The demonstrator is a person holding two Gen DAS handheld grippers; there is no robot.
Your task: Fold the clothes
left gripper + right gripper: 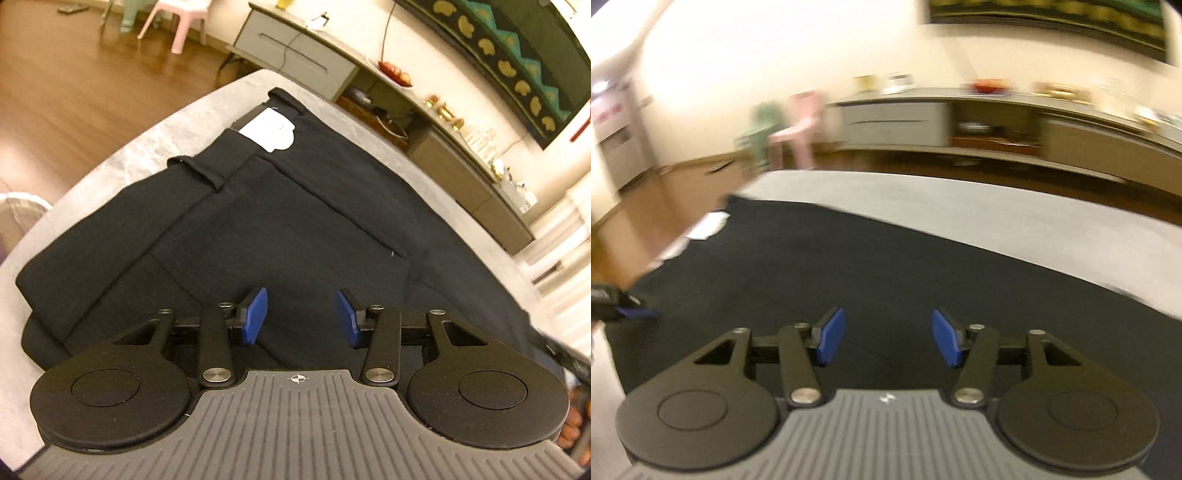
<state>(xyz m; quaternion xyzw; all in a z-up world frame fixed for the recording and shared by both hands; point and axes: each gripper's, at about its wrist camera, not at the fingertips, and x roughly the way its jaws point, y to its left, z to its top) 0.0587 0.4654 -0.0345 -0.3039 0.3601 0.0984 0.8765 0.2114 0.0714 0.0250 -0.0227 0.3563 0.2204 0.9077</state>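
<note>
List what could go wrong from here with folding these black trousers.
1. Both the left gripper and right gripper hang open over the black trousers with nothing held; closing here may pinch only the top layer.
2. The waistband's white tag lies near the table edge, so a pull could drag the trousers off.
3. The right wrist view is blurred, so aim is uncertain.

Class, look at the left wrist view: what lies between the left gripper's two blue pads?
In the left wrist view, only the black trousers show in the gap of the left gripper. The pads stand apart, gripping nothing.
</note>
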